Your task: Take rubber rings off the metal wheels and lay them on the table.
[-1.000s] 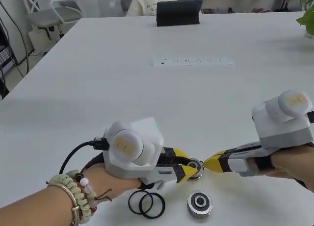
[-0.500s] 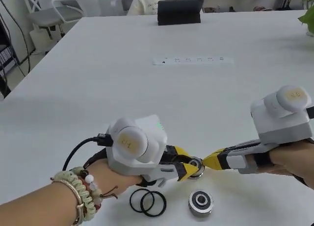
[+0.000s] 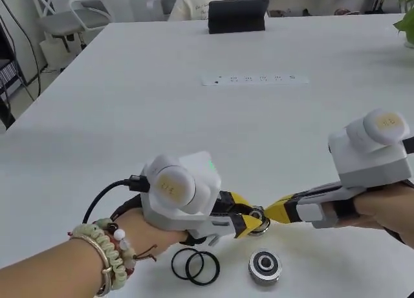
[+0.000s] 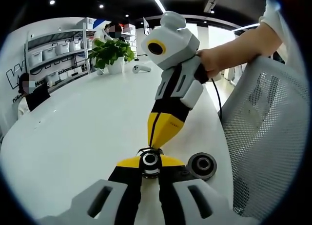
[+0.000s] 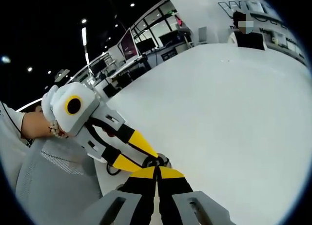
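My left gripper [image 3: 250,223] is shut on a small metal wheel [image 3: 259,218], held just above the white table [image 3: 194,123]. In the left gripper view the yellow jaws clamp the wheel [image 4: 149,160] from both sides. My right gripper [image 3: 269,214] meets it from the right, its tip [image 4: 157,146] shut on the thin black rubber ring at the wheel's rim. A second metal wheel [image 3: 264,266] lies flat on the table near the front edge. Two loose black rubber rings [image 3: 194,266] lie overlapping to its left.
A white power strip [image 3: 254,80] lies mid-table and a black tablet [image 3: 237,16] stands at the far edge, with a person seated behind it. A potted plant [image 3: 406,20] is at the far right. A mesh chair [image 4: 273,137] stands close to the table's near side.
Both grippers stay joined at the wheel, with almost no shift. The rings and the second wheel lie where they were.
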A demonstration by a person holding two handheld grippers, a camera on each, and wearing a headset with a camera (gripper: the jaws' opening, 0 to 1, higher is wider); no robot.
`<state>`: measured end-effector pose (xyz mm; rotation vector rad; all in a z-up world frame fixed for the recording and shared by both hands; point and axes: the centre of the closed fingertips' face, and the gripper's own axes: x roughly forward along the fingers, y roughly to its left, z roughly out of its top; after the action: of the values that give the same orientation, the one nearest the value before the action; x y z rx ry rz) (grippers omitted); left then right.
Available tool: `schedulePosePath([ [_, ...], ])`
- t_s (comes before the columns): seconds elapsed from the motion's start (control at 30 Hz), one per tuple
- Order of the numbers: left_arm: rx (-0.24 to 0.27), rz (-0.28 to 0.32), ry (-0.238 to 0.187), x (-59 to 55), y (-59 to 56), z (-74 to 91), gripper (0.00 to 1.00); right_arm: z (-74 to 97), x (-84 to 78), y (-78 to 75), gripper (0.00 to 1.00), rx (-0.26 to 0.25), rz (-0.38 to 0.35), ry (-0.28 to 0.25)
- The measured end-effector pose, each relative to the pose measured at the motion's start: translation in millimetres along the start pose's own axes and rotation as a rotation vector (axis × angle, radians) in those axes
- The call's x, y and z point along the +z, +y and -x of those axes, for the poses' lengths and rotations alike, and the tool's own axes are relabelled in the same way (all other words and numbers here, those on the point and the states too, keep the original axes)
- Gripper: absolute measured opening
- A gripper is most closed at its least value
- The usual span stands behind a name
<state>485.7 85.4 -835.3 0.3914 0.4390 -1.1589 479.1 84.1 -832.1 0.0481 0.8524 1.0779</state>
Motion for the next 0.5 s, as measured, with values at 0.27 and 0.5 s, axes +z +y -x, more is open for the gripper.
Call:
schedulePosePath([
  [0.27,0.008,0.012,-0.004,0.4,0.9,-0.8,0.07,-0.5,10.5,15.8,0.00,0.057,0.021,-0.024],
  [0.5,0.012,0.035,-0.016,0.4,1.0,-0.7,0.07,2.7,10.9,6.3,0.00,0.030,0.003,-0.044],
])
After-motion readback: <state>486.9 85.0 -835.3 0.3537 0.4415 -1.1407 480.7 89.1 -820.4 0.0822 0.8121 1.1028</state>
